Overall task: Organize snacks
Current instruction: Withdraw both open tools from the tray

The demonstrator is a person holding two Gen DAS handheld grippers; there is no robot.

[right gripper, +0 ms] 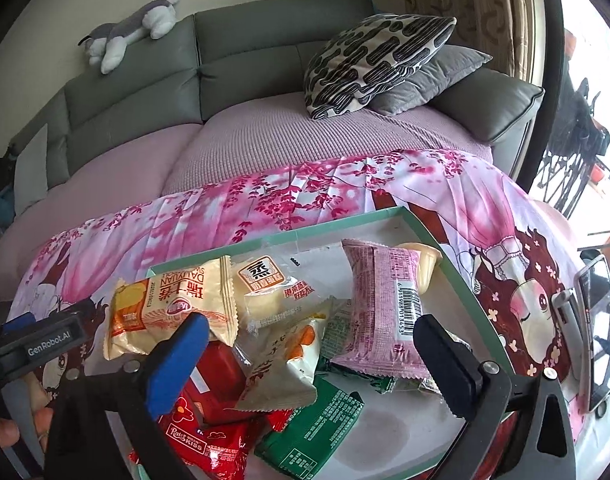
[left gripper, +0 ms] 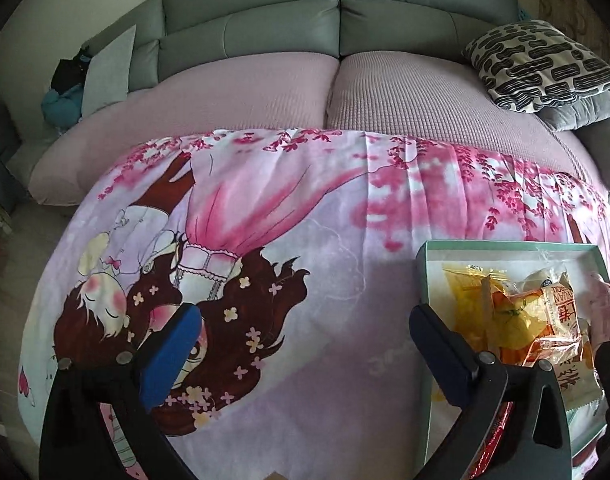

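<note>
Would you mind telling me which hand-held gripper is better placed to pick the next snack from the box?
Probably the right hand-held gripper: open directly above the snack pile, while the left hovers beside the box.

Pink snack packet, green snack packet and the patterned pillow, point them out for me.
Pink snack packet [right gripper: 379,304]: right wrist view, on its printed back.
Green snack packet [right gripper: 311,428]: right wrist view, mid-wrapper.
Patterned pillow [right gripper: 375,62]: right wrist view, centre of its face.

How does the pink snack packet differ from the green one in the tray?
The pink crinkle-edged snack packet sits on top of the pile, puffed up, barcode showing; the flat green foil snack packet lies lower and nearer the camera, partly under a beige pouch. Both lie print side up in the mint-rimmed tray, and no tongs touch either.
</note>
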